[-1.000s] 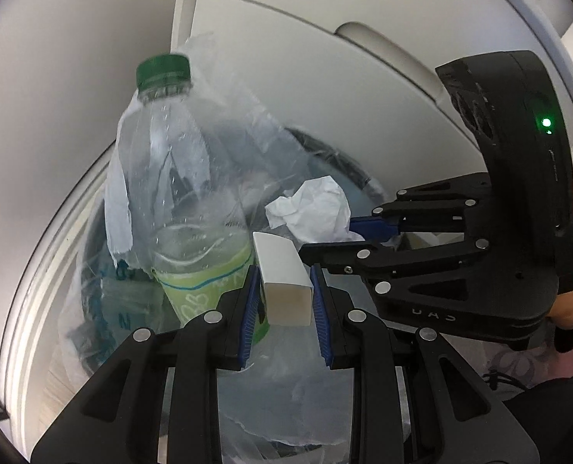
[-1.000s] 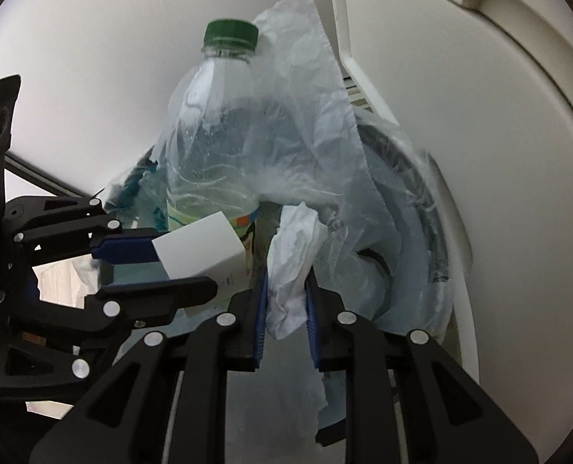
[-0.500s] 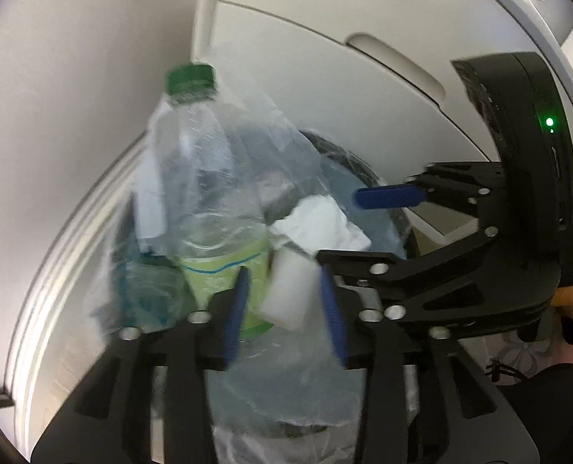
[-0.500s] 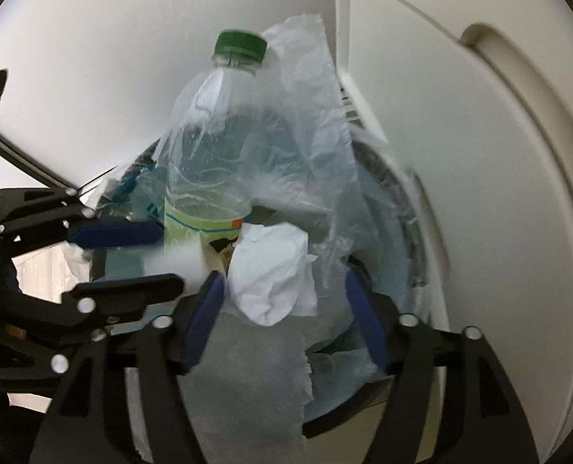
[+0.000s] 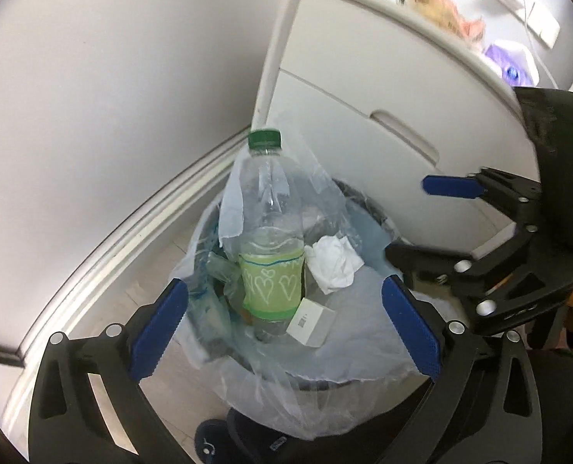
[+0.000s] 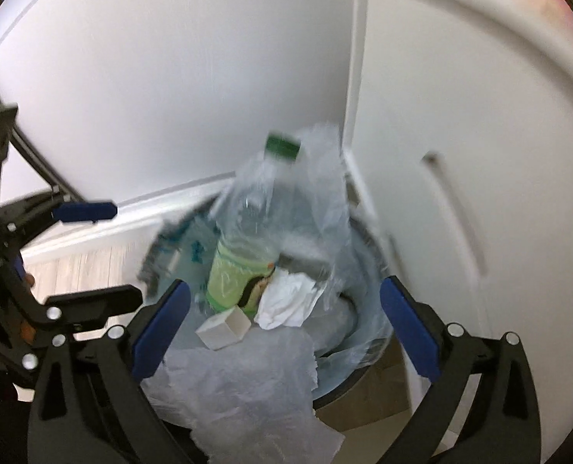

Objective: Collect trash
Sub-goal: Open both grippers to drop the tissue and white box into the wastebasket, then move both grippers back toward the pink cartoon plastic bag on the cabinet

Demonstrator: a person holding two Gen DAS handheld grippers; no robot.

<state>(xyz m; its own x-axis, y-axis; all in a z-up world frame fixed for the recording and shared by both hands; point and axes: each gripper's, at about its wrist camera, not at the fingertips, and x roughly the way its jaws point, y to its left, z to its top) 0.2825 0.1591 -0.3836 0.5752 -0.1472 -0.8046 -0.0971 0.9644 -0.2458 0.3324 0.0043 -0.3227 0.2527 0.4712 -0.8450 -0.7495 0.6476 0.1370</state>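
Both grippers hang above a round dark trash bin (image 5: 367, 208) lined with a clear plastic bag (image 5: 325, 398), and both are empty. The left gripper (image 5: 284, 328) has its blue-padded fingers (image 5: 159, 332) spread wide apart, gripping nothing. The right gripper (image 6: 284, 332) likewise has its fingers (image 6: 408, 330) spread wide around nothing.

Inside the bin stands a clear plastic bottle with a green cap and a pale green label (image 5: 269, 247), upright and partly draped by a loose flap of the liner. A crumpled white paper tissue (image 5: 333, 263) lies just beside the bottle, on its right in the left wrist view. A small white rectangular box (image 5: 311, 321) rests at the bottle's foot, on the liner and near the tissue.

The bin sits on a pale wood-look floor (image 6: 81, 266), in a corner between a white wall (image 5: 112, 77) and a white cabinet with recessed handles (image 5: 383, 116).
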